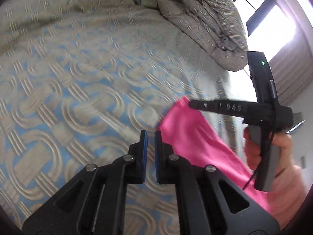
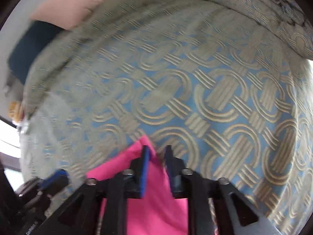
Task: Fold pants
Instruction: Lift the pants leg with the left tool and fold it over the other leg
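The patterned bed (image 2: 195,78) spreads wide and bare ahead, a bunched quilt (image 1: 205,23) along its far edge. Pink pants (image 2: 156,205) lie at the near edge. The right tool (image 2: 156,152) straddles their corner, pads apart; the left tool (image 1: 150,137) stands narrowly parted, empty beside them.
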`<state>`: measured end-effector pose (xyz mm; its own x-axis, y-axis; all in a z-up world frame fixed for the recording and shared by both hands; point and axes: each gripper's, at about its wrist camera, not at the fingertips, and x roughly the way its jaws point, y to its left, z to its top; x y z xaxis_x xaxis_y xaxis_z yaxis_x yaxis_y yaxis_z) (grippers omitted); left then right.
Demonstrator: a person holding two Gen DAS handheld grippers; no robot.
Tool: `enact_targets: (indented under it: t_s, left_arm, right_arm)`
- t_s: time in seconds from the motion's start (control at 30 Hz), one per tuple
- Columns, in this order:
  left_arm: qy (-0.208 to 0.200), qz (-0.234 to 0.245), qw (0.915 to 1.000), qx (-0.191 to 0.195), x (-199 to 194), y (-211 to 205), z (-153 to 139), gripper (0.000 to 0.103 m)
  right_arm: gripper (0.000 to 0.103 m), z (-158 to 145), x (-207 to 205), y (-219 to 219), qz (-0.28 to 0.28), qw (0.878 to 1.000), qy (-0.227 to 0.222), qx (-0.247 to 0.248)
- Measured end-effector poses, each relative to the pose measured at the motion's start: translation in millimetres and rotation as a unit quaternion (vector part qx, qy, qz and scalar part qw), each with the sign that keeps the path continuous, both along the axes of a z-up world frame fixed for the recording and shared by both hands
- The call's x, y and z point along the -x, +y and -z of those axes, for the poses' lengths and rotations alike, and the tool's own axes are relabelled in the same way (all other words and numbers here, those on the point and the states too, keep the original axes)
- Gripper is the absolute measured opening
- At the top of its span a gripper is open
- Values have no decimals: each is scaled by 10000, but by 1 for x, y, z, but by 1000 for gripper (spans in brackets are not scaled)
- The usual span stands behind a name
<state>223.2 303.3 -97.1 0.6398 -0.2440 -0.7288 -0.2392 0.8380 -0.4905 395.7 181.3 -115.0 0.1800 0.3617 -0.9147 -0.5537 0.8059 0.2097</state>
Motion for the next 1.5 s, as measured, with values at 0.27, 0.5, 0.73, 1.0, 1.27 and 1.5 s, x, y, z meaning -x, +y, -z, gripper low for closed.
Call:
enact_targets:
  t_s: [0.27,0.5,0.73,1.0,1.27,1.5]
  left_arm:
    - [422,483,9963,574,-19,-33,25,54]
    - [464,298,9966,604,-41,-37,25,6]
    - [282,312,9988,235,-33,-43,7,6]
    - [-113,607,9977,-261,-27,-69,-40,6]
    - [-491,1288,9850,-1035,-16,-129,-81,6]
    - [-556,1723,9766,-1159,-5,-169,-92,6]
  right_arm:
    - [41,-40,51,-59,94,9996,-179,-184]
    - [42,-26,115,-139,772,9963,332,151]
    - [41,4,145,-197,1777,9805,747,-374]
    - [41,-14,151,-195,1983,9781,400,-485]
    - [41,-53,194,-241,2460,9684,-380,172]
    - [41,-72,228,-284,2772,9586,-616,219]
